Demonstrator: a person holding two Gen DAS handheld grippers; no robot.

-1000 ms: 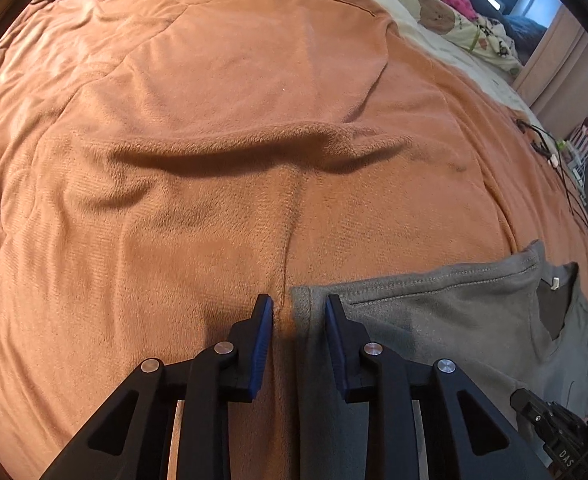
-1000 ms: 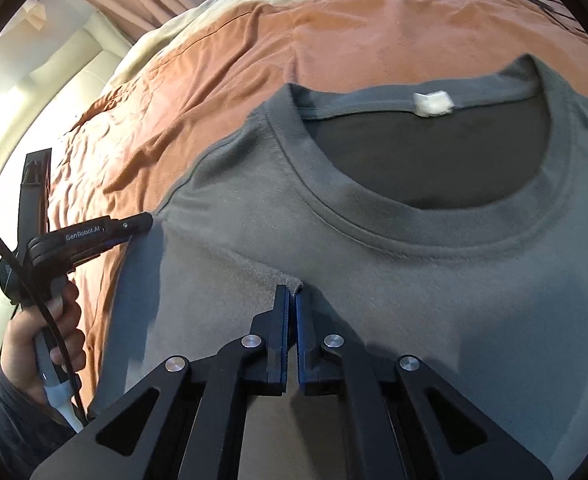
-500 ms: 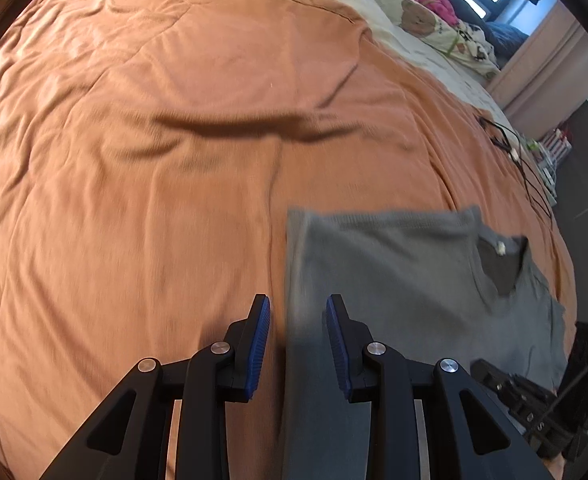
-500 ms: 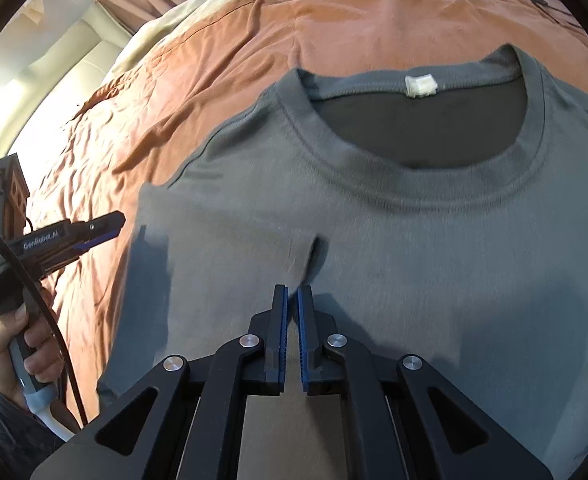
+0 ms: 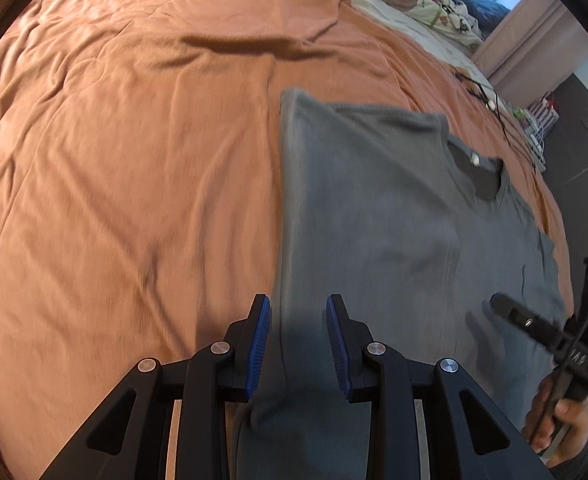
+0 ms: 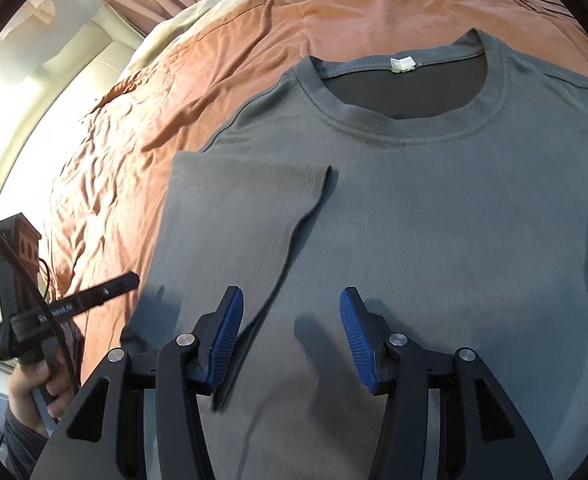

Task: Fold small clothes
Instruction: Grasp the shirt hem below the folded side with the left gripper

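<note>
Clearly the right gripper (image 6: 290,336) has just been opening: its blue pads (image 6: 354,332) stand apart in the lower middle of the right wrist view, nothing pinched between them, above the flap edge. The left gripper (image 5: 298,344) sits at the bottom of the left wrist view with its fingers part open and the folded left edge of the grey t-shirt (image 6: 434,220) running between them; no pinch shows. That shirt lies face up on the orange blanket (image 5: 134,160), collar (image 6: 406,120) toward the top of frame. One sleeve side (image 6: 246,208) is already turned in over the chest. I judge the fold barely begun: the far side and the crosswise fold remain.
</note>
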